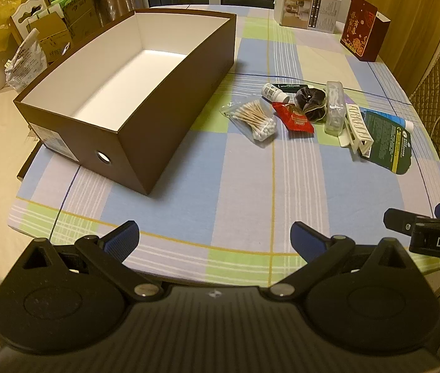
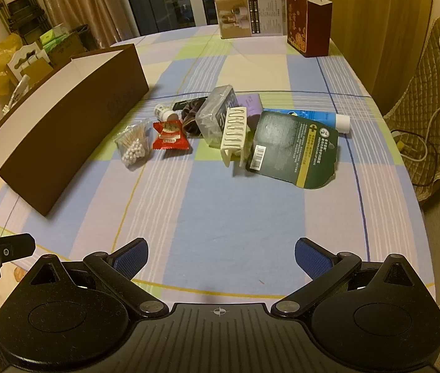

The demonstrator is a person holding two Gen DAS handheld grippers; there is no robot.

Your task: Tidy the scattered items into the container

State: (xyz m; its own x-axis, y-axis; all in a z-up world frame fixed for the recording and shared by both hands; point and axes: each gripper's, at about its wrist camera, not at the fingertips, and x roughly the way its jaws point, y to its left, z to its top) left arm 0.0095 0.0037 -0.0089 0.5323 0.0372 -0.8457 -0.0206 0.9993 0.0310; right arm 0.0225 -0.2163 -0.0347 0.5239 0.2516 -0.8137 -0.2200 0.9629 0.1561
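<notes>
Right wrist view: my right gripper (image 2: 221, 259) is nearer the clutter, hair clip (image 2: 234, 132) at twelve o'clock, long axis pointing away. Both grippers' jaws apart, empty; box (image 1: 176, 93) untouched.

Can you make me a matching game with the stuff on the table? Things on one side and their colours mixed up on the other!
Things:
1. snack packet
2. hair claw clip
3. storage box
4. scrunchie

Colours:
A. brown outside, white inside
B. dark, nearly black
C. red
D. cream white

Pairs: 1-C, 2-D, 3-A, 4-B
</notes>
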